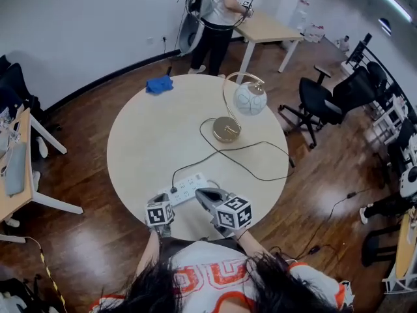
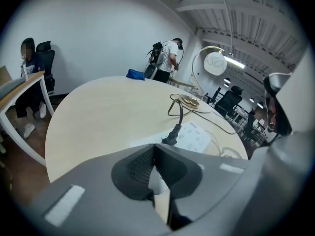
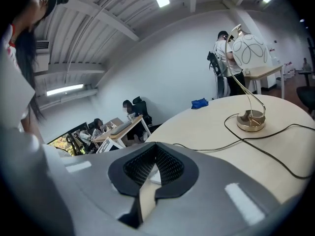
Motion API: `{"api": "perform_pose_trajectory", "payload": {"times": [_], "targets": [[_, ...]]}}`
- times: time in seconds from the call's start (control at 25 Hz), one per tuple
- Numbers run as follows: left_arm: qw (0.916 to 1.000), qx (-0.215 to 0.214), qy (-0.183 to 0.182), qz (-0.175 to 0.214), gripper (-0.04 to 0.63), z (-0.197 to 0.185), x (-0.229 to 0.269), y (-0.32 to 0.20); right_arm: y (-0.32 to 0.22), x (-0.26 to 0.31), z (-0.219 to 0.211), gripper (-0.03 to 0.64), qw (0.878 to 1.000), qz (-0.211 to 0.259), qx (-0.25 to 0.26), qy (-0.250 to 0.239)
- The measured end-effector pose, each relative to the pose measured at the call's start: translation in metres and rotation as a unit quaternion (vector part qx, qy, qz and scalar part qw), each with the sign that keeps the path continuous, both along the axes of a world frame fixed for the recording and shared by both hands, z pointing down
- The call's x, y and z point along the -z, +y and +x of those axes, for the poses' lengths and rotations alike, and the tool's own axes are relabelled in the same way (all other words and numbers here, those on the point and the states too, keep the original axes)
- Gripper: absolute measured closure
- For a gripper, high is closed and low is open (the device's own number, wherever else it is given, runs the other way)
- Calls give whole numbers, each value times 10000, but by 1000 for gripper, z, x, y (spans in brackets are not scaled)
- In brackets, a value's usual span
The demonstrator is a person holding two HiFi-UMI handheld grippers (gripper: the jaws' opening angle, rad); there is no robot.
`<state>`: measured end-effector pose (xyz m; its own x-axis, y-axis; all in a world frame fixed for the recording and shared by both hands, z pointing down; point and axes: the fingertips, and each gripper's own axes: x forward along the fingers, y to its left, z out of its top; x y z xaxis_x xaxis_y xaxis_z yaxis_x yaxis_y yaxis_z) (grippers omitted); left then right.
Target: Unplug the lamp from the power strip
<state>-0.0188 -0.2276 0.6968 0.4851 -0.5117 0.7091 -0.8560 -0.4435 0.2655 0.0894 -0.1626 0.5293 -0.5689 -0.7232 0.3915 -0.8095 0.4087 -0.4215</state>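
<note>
A white power strip lies near the front edge of the round table. A black plug sits in its left end, and the black cord loops back to the lamp's gold base under a white globe shade. My left gripper hovers just in front of the strip's plug end, shut and empty; in its own view the plug and strip lie right beyond the shut tips. My right gripper is over the strip's right part, shut on nothing.
A blue cloth lies at the table's far edge. A person stands at a desk beyond it. Office chairs stand to the right, and a desk with seated people to the left.
</note>
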Motion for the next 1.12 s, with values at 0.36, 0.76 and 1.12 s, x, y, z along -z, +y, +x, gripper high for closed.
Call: {"api": "perform_pose_trajectory", "payload": {"times": [0.36, 0.76, 1.12], "targets": [[9989, 317, 286, -211, 595, 11, -1, 1, -20, -66, -20, 543, 9879, -221, 1068, 1103], [9975, 497, 296, -405, 595, 9, 1, 10, -50, -134, -52, 474, 9536, -281, 2004, 2231], [9955, 555, 137, -750, 595, 10, 3, 10, -59, -145, -67, 499, 9451, -405, 2363, 2218]]}}
